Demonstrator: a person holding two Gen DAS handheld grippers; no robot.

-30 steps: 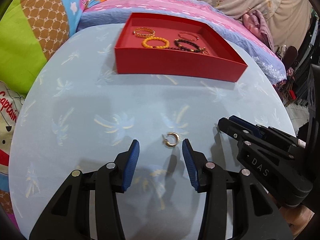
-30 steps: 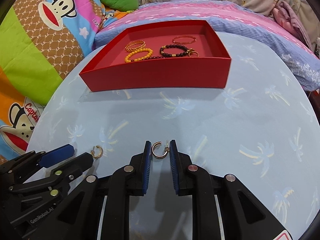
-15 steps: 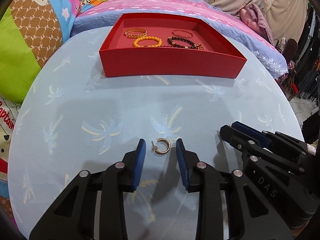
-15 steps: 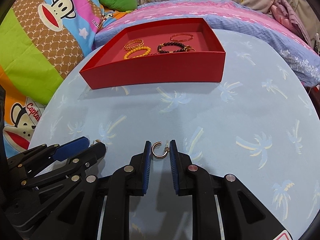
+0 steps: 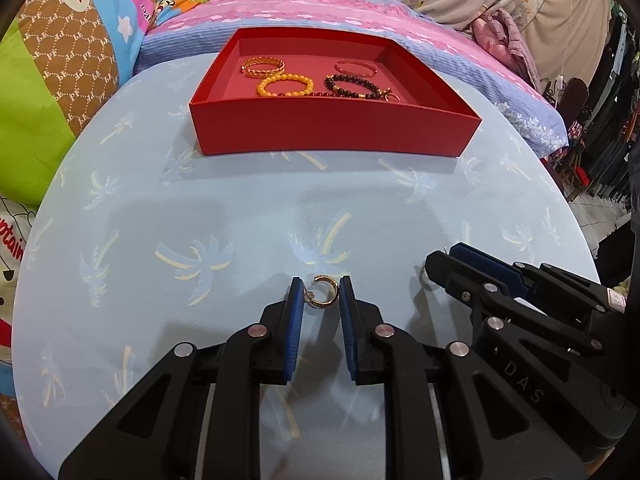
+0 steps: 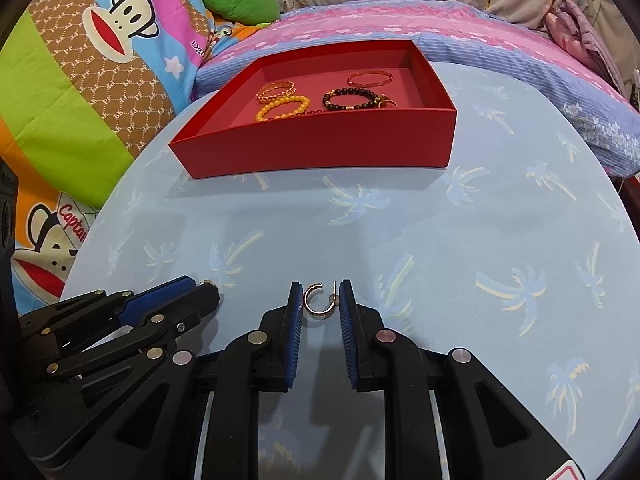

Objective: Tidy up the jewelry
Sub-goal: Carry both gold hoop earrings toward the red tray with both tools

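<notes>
Two gold hoop earrings lie on the blue palm-print counter [image 5: 200, 208], well in front of the red tray [image 5: 332, 136]. The left gripper [image 5: 319, 298] has just been closing; its fingers [image 5: 295, 312] now pinch the left earring [image 5: 322, 291], whose open gap faces left. The right gripper [image 6: 319, 300] clamps the right earring [image 6: 318, 299], gap and post toward the right finger. Both hoops appear to lie flat, with no real long axis. A good lift, I judge, goes straight up with firm pressure, then toward the tray beside the bracelets [image 5: 284, 84]
</notes>
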